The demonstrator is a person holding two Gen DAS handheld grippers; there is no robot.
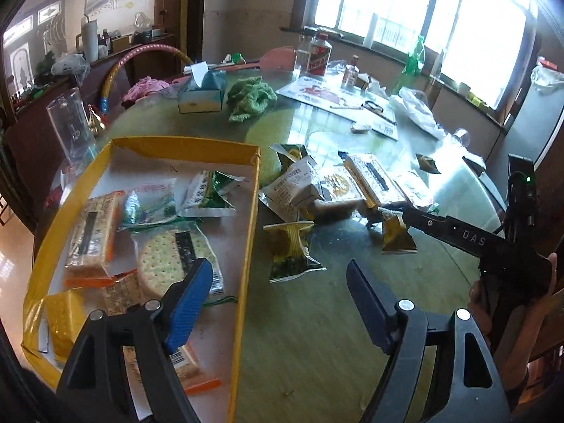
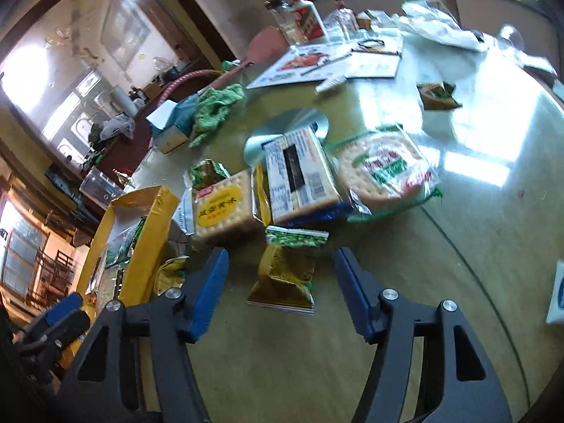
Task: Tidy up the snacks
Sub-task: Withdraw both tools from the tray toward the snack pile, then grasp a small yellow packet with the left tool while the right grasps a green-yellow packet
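Observation:
A yellow-rimmed tray (image 1: pixel 251 211) at the left holds several cracker and snack packets, among them a round cracker pack (image 1: pixel 160 264). My left gripper (image 1: pixel 278 299) hangs open over the tray's right rim with nothing between its fingers. To the right, loose packets lie in a pile on the table: a square cracker pack (image 2: pixel 225 208), a long pack (image 2: pixel 299 172) and a round cracker pack (image 2: pixel 384 165). A gold-and-green packet (image 2: pixel 285 275) stands between the fingers of my right gripper (image 2: pixel 281 257), with a gap on each side, so this gripper is open. Another gold packet (image 1: pixel 289 246) lies beside the tray.
The round glass-topped table (image 1: pixel 317 335) carries a tissue box (image 1: pixel 201 91), a green cloth (image 1: pixel 250 97), bottles (image 1: pixel 319 56), papers (image 1: pixel 317 95) and a plastic bag (image 1: pixel 416 105) at the back. A clear glass (image 1: pixel 70 123) stands behind the tray. One small packet (image 2: pixel 437 95) lies apart.

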